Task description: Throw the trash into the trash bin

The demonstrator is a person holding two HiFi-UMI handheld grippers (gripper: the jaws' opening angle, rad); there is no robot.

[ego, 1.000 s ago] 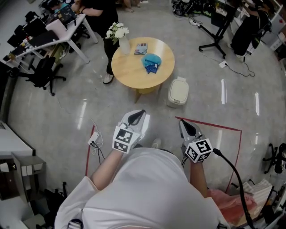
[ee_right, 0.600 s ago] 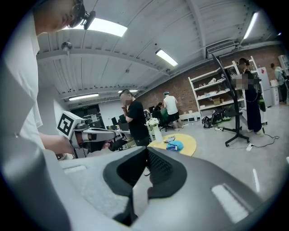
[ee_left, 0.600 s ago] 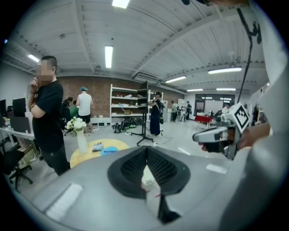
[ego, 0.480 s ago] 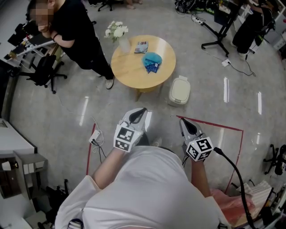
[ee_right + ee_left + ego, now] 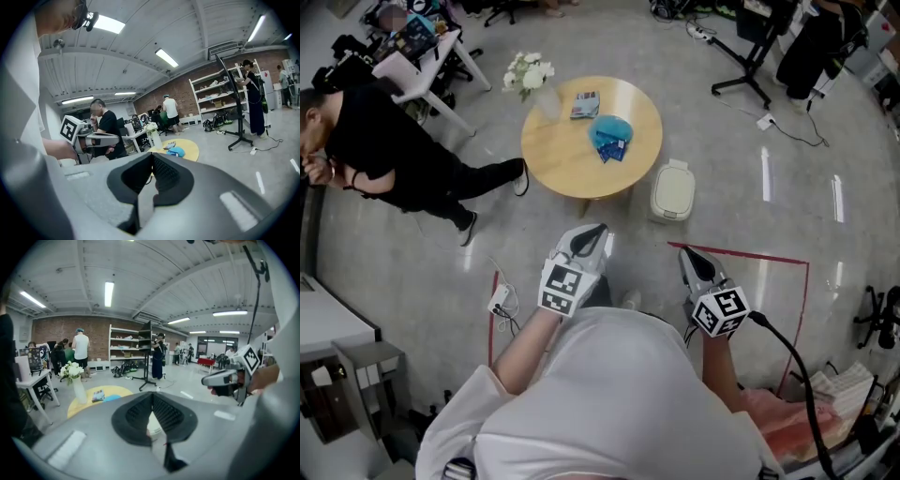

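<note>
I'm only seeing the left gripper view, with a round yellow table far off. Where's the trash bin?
Observer: The head view shows the cream trash bin on the floor right beside the round table, lid down.
Operator: What's the trash, then?
Observer: Probably the blue crumpled heap lying near the table's middle.
Operator: And the other gripper?
Observer: The right gripper has its jaws together, with nothing between them.

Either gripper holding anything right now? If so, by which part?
Nothing held. Left gripper and right gripper both have jaws shut together, empty; the blue trash lies on the round table.
</note>
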